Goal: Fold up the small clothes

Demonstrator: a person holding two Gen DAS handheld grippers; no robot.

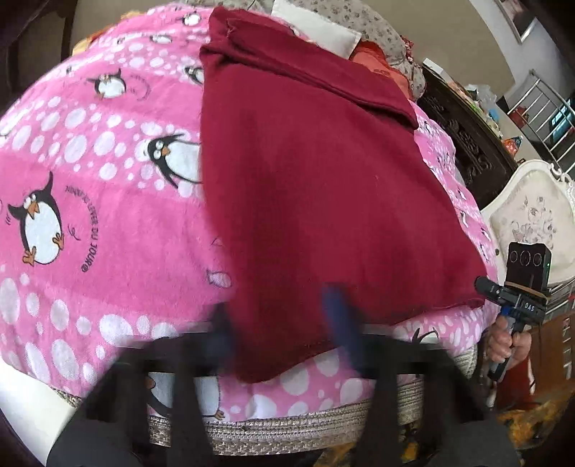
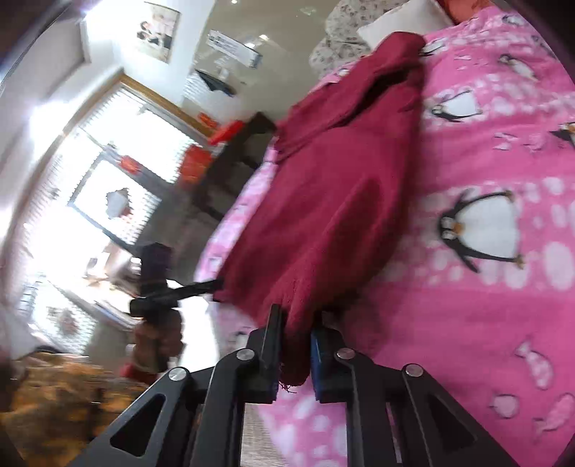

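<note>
Fingers of right gripper [image 2: 295, 354] clamped on the near hem corner of the dark red garment [image 1: 316, 186]; cloth visibly pinched between the black pad and the blue pad, frayed threads hanging below. Fingers of left gripper [image 1: 284, 337] blurred in own view, but seen from the right wrist reaching to the other near corner of the same hem and closed down narrow; reads as gripping the cloth there, contact itself too smeared to confirm.

Garment spread flat on the pink penguin blanket [image 1: 90, 201] over the bed, one flap already folded across at the far end. Long axis runs away from both grippers toward the pillows [image 2: 395, 25]; near hem lies crosswise, just inside the blanket's near edge. So: whole body of cloth lies ahead of the fingers, none behind.

Both hands equally near, one per corner, well apart along the hem. Right hand [image 1: 503, 345] visible at the blanket's right edge from the left wrist camera.

Judgement: next fold turns on carrying the near hem forward along the long axis toward the far end, both corners kept level and parallel. Uneven travel would likely skew the fold line. Probable risk: left grip shallow at the corner, could slip once the cloth lifts. Plush blanket under it may drag the lower layer.
</note>
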